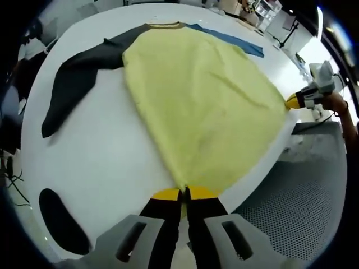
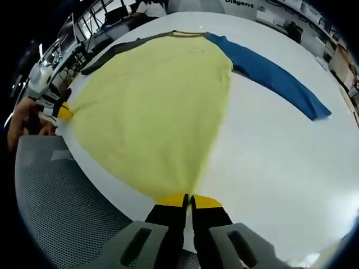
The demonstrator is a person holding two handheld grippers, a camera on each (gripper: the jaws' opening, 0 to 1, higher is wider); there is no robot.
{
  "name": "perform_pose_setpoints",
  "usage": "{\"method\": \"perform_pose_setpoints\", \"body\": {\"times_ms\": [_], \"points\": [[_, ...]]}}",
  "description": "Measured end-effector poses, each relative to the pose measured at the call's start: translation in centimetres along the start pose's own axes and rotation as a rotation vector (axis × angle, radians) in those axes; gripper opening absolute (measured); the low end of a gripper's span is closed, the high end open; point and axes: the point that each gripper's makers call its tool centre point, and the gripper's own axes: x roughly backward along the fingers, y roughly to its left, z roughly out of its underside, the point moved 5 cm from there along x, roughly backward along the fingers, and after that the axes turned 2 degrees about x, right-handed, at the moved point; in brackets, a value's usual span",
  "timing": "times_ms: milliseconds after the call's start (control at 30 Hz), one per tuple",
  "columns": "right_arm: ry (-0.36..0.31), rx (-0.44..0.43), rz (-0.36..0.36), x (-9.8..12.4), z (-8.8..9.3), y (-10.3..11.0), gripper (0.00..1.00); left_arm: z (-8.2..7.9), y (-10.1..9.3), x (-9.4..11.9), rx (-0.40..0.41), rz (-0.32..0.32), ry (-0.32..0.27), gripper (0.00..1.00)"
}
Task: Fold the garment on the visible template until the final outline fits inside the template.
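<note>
Folding has barely begun, I judge: the yellow knit garment with one dark grey sleeve and one blue sleeve (image 1: 196, 106) lies spread flat on the white round table (image 1: 101, 162), both sleeves splayed outward from its body. My left gripper (image 1: 184, 193) and right gripper (image 2: 188, 197) each pinch a hem corner at the table's near edge. I cannot make out a template.

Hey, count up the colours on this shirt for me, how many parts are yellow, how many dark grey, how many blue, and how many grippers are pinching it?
Yellow body: 1
Dark grey sleeve: 1
Blue sleeve: 1
Grippers shut on the yellow hem: 2, left gripper and right gripper
Total: 3 shirt parts, 2 grippers, 5 in all
</note>
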Motion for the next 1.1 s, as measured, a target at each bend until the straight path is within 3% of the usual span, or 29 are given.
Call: {"method": "perform_pose_setpoints", "body": {"times_ms": [233, 567, 767, 833, 967, 1100], "points": [[-0.009, -0.041, -0.006, -0.1, 0.1, -0.1, 0.00, 0.1, -0.1, 0.1, -0.006, -0.018, -0.018, 0.15], [0.015, -0.014, -0.007, -0.1, 0.4, 0.0, 0.02, 0.2, -1.3, 0.2, -0.004, -0.006, -0.036, 0.31], [-0.051, -0.054, -0.030, 0.3, -0.3, -0.1, 0.20, 0.3, -2.3, 0.2, -0.016, 0.002, -0.061, 0.40], [-0.078, -0.071, -0.046, 0.5, -0.6, 0.0, 0.25, -0.2, -2.5, 0.2, -0.038, -0.013, -0.136, 0.47], [-0.117, -0.091, -0.037, 0.7, -0.9, -0.3, 0.42, -0.1, -3.0, 0.3, -0.002, -0.011, -0.184, 0.55], [-0.152, -0.088, -0.034, 1.0, -1.5, -0.5, 0.50, -0.1, -3.3, 0.4, 0.003, -0.032, -0.226, 0.70]]}}
